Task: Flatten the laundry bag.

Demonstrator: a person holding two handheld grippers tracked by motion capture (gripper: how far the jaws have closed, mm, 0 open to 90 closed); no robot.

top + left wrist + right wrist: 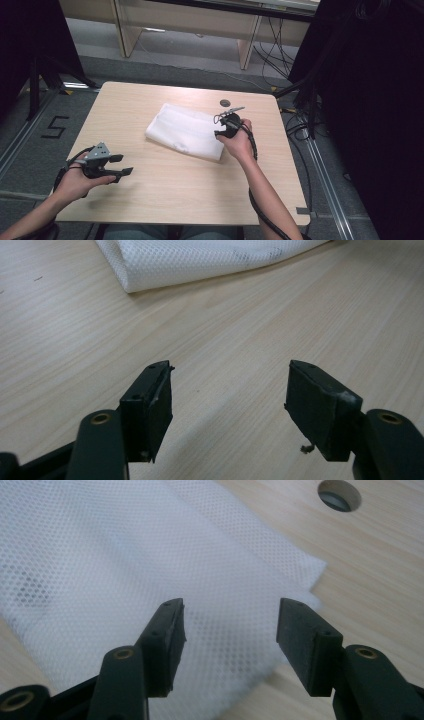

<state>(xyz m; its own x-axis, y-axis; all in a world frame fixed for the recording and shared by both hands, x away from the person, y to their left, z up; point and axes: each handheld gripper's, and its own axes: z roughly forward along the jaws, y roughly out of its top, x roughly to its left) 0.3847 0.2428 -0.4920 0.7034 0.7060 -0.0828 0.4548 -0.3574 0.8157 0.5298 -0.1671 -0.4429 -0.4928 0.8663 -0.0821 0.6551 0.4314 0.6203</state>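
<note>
A folded white mesh cloth (186,131) lies in the middle of the wooden table (150,195). My right gripper (223,125) hovers over the cloth's right end, open, with the mesh cloth (125,565) under its jaws and nothing between them (230,630). My left gripper (121,165) sits at the table's near left, well away from the cloth, open and empty (230,400). From there the cloth's corner (200,260) shows far ahead at the top.
A round cable hole (225,103) is set in the table just behind the right gripper; it also shows as a hole (339,494) beyond the cloth's edge. Black stands and cables flank the table on the floor.
</note>
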